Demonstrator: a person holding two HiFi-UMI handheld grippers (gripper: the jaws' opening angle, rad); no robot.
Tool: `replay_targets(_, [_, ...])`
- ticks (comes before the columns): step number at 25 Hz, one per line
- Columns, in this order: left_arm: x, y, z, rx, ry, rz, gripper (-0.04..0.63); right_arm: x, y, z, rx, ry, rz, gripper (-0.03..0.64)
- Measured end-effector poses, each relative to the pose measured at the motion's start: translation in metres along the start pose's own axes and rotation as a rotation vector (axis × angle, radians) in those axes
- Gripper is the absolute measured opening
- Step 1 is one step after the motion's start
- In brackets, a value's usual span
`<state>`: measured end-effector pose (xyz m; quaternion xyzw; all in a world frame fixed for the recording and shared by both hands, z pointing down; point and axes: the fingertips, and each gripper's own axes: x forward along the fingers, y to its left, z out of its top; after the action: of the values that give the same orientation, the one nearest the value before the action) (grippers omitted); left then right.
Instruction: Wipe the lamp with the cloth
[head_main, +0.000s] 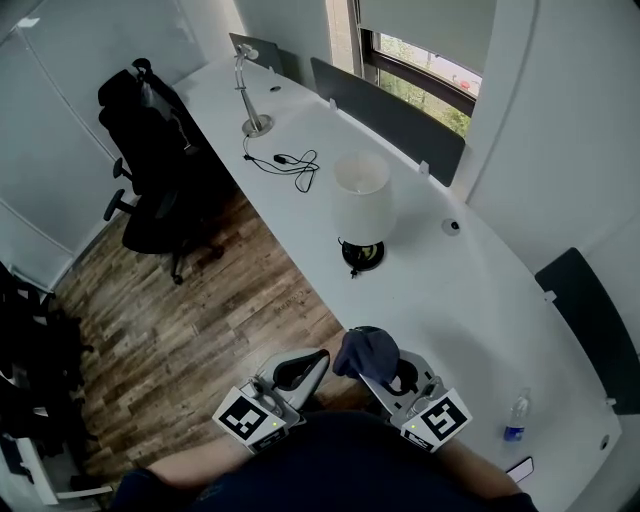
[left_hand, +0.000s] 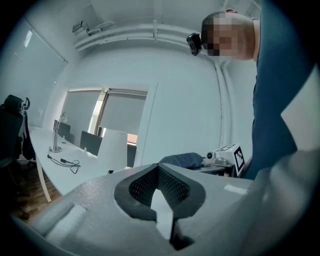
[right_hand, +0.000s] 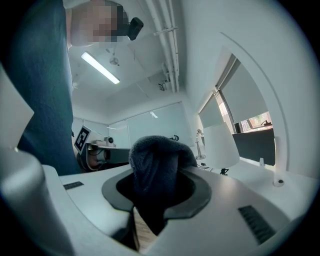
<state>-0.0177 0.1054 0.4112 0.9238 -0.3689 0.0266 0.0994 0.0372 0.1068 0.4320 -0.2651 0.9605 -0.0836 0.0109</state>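
your right gripper (head_main: 388, 378) is clamped on the dark cloth (head_main: 365, 352); the left gripper (head_main: 298, 372) is closed and empty. the lamp (head_main: 362, 205) stands well ahead on the tabletop (head_main: 470, 290): reach out and wipe gently.

The head view looks steeply down from high up, well back of the lamp (head_main: 362, 205), taking in the desk (head_main: 450, 300) around it. Both gripper views sit low, well short of the lamp, tilted upward toward it; all three share it.
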Motion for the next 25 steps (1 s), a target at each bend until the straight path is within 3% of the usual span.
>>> replay_targets(7, [0.022, 0.033, 0.008, -0.009, -0.03, -0.049, 0.006, 0.026, -0.028, 0.005, -0.026, 0.023, -0.046, 0.123])
replay_targets(10, [0.034, 0.058, 0.03, -0.02, -0.112, -0.106, 0.006, 0.044, -0.044, 0.012, -0.029, 0.031, -0.1, 0.123])
replay_targets(14, [0.045, 0.093, 0.051, -0.011, -0.153, -0.183, 0.006, 0.074, -0.066, 0.026, -0.046, 0.032, -0.183, 0.123])
replay_targets(18, [0.049, 0.133, 0.061, -0.036, -0.142, -0.24, 0.006, 0.1, -0.085, 0.038, -0.036, 0.022, -0.289, 0.123])
replay_targets(21, [0.054, 0.158, 0.053, -0.033, -0.069, -0.265, 0.006, 0.114, -0.094, 0.044, -0.047, 0.015, -0.348, 0.123])
replay_targets(25, [0.066, 0.17, 0.052, -0.042, -0.052, -0.303, 0.006, 0.121, -0.106, 0.047, -0.031, 0.007, -0.405, 0.123])
